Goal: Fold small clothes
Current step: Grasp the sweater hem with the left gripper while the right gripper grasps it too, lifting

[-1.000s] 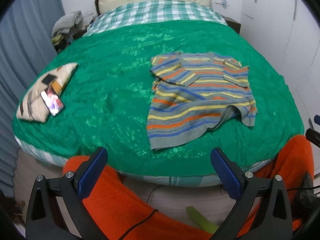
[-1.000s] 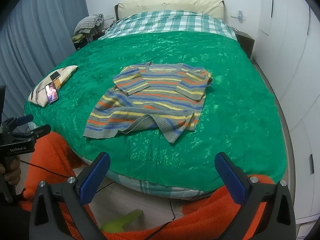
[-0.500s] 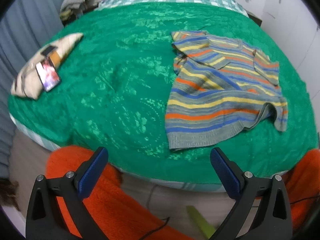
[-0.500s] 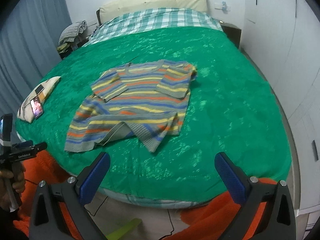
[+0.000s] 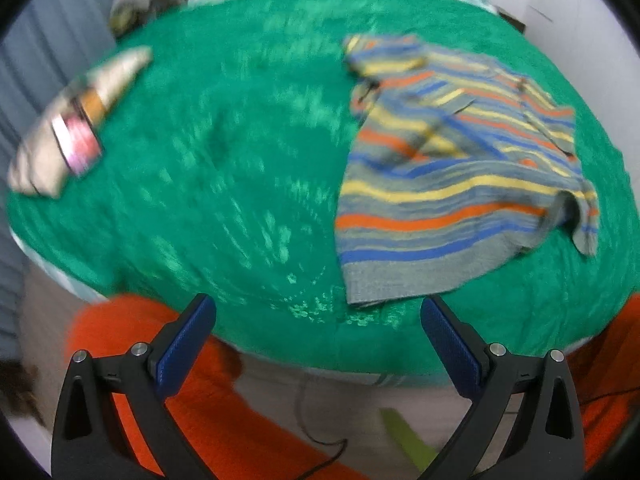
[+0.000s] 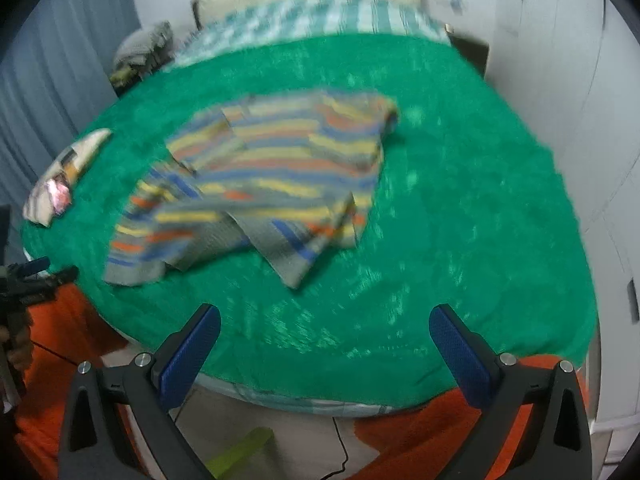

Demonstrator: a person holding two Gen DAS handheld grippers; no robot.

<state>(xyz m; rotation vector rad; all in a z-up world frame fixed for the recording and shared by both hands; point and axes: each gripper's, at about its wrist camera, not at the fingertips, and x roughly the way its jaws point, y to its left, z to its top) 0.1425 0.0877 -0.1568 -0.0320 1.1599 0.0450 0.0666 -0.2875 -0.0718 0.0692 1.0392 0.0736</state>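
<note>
The bed (image 5: 248, 168), under its green cover, fills more of both views than it did a second ago: both tools have been carried forward and tipped down toward it, and both current views are motion-blurred, so the approach is still under way.

The striped sweater (image 5: 452, 176) lies flat on the cover, ahead and to the right of the left tool (image 5: 318, 334), with its grey hem corner now just beyond that tool's right finger. From the right tool (image 6: 325, 338) the sweater (image 6: 264, 188) sits ahead and a little left, and a bottom corner of it is flipped over toward the tool. Sleeves look folded in across the chest; the body is not yet folded.

The pillow (image 5: 76, 120), with a phone (image 5: 78, 146) on it, lies far left of the left tool, well apart from the sweater.

Left tool: jaws spread wide, nothing between them. Right tool: the same, wide and empty. Neither touches cloth yet.

Likely meaning: reach phase for the bottom hem, left tool nearest its corner. The flipped corner on the right may need flattening before the fold.
</note>
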